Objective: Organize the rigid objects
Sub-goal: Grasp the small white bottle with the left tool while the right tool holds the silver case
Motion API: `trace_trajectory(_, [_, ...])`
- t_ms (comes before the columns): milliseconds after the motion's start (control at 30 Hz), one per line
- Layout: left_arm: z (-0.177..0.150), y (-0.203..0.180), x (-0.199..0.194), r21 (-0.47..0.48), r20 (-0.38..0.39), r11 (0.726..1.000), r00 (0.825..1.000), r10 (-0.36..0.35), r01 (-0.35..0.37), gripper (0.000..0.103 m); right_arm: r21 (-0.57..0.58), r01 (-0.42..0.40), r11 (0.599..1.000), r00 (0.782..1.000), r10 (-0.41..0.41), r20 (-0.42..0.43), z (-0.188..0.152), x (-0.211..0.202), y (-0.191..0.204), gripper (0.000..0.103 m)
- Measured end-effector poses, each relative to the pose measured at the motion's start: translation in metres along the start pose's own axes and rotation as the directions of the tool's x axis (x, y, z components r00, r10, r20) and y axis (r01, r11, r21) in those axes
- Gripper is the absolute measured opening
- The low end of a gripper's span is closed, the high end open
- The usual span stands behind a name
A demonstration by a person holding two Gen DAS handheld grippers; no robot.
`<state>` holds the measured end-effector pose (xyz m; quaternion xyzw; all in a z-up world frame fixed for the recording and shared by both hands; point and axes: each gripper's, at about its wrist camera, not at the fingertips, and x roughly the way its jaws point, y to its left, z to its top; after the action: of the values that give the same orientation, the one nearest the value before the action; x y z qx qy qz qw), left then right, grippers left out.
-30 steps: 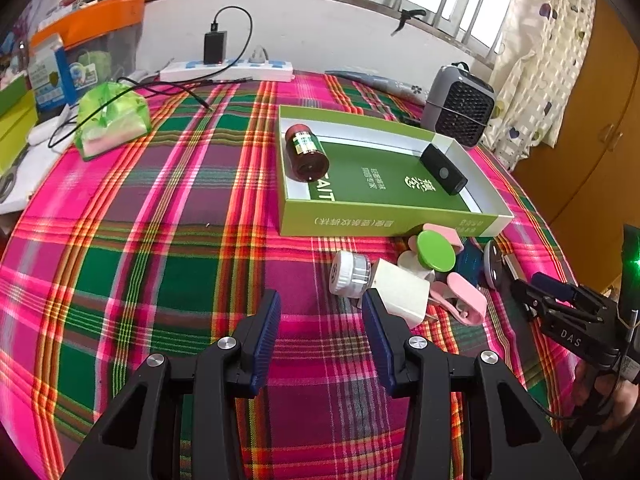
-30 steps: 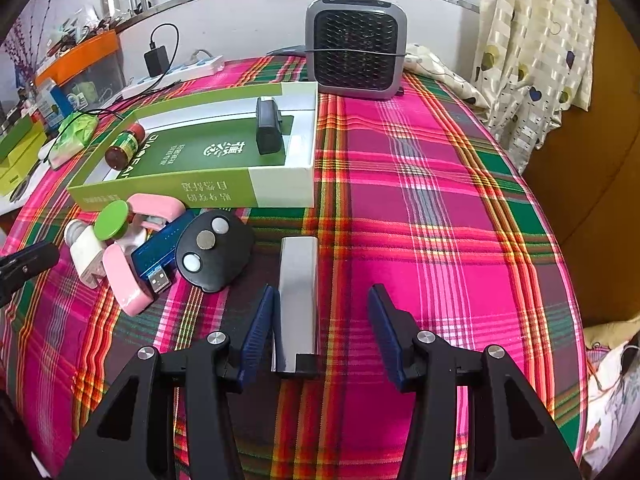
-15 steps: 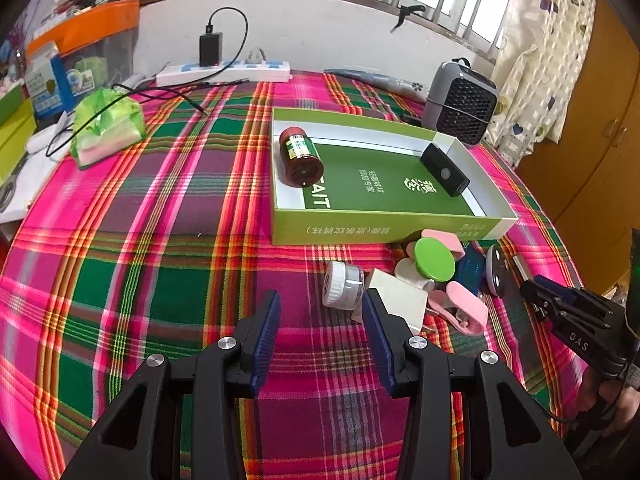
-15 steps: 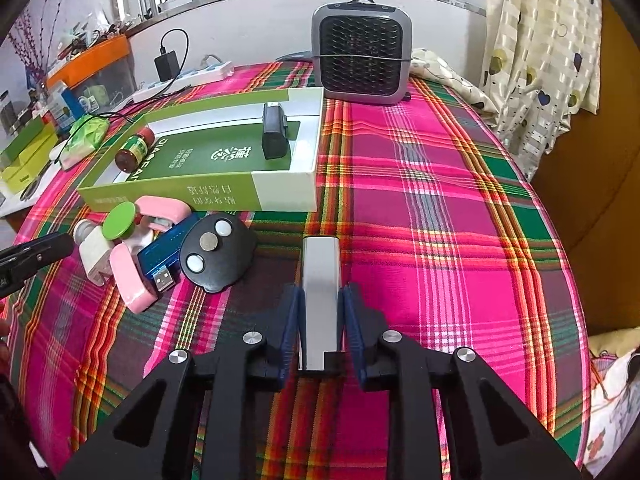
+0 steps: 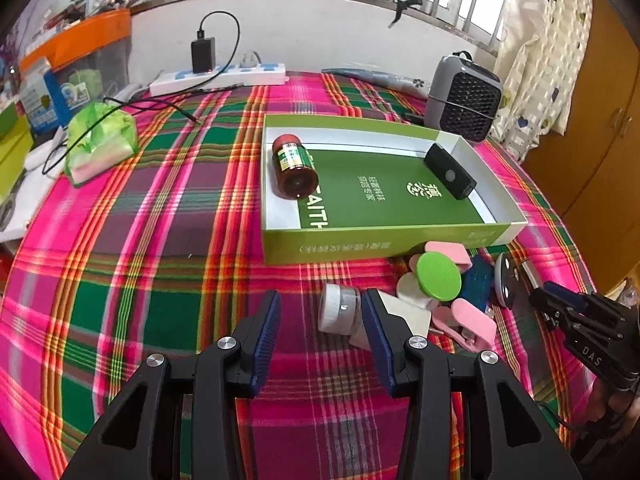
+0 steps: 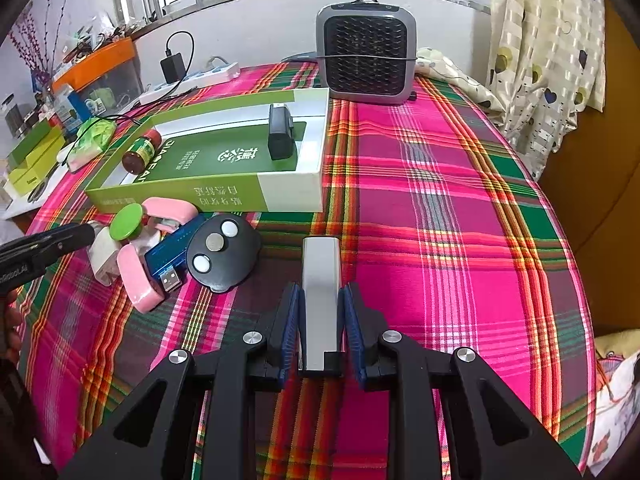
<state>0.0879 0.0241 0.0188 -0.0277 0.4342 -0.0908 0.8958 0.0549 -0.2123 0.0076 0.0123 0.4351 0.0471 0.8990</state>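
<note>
We find the right gripper [image 6: 321, 312] with its jaws drawn narrow, having just been closing, and its blue pads now press both long sides of the silver block [image 6: 321, 280], which lies on the plaid tablecloth [image 6: 440, 240] in front of the green tray [image 6: 224, 196]. The left gripper [image 5: 318, 326] stands wide and holds nothing; the small white jar [image 5: 339, 312] sits just ahead of its right pad. Inside the tray lie a brown bottle [image 5: 294, 164] on its side and a black device [image 5: 450, 171]. In our judgement the hazards are these: the block looks smooth and metallic, and the grip sits at its near end, so it may droop or slip out when lifted. Carried low, it could strike the tray's front wall or clip the black round remote [image 6: 222, 254] just beside it. The bottle may roll if the tray is jolted.
</note>
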Motion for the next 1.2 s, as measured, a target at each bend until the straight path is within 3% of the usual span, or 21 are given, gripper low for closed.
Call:
trace_trajectory(967, [0.001, 0.009, 0.013, -0.012, -0.018, 1.000, 0.999, 0.027, -0.028, 0.041, -0.003, 0.003, 1.000, 1.000, -0.003, 0.002, 0.000, 0.001, 0.001, 0.024])
trace_trajectory(1200, [0.000, 0.008, 0.013, -0.009, -0.012, 0.999, 0.999, 0.036, -0.036, 0.029, -0.005, 0.004, 1.000, 1.000, -0.004, 0.002, 0.001, 0.001, 0.002, 0.024])
